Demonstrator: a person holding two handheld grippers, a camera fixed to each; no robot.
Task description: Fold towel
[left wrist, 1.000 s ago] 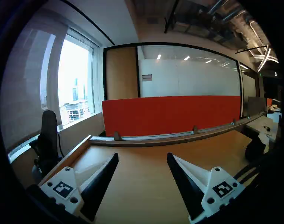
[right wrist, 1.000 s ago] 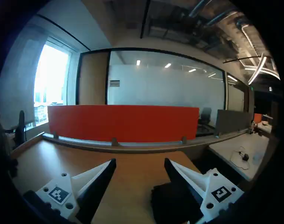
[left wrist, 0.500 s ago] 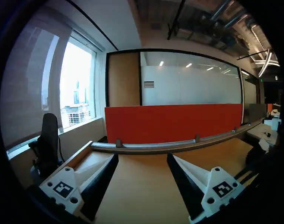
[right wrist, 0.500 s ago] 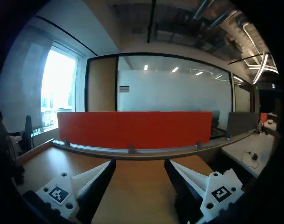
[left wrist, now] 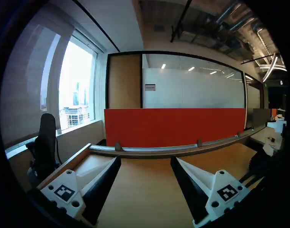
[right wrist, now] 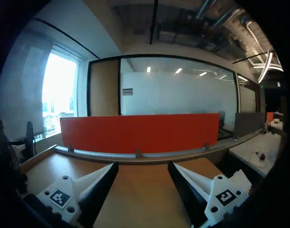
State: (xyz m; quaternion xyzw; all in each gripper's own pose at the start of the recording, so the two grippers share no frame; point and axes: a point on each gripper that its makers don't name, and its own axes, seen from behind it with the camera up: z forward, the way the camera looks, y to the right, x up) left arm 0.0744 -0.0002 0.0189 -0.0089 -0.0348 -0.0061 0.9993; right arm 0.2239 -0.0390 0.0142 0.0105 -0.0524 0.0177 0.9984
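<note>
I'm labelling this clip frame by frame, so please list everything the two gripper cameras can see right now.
desk: one, light brown wood, under and ahead of both grippers
divider panel: one, orange-red, upright along the desk's far edge
window: one, bright daylight, on the wall to the left
office chair: one, black, left of the desk below the window
glass wall: one, frosted white in a dark frame, behind the divider
side table: one, white, to the right of the desk
cable: one, dark, lying on the side table
light strip: one, white, on the ceiling at upper right
left gripper: one, white with black fingers, open above the desk
right gripper: one, white with black fingers, open above the desk
</note>
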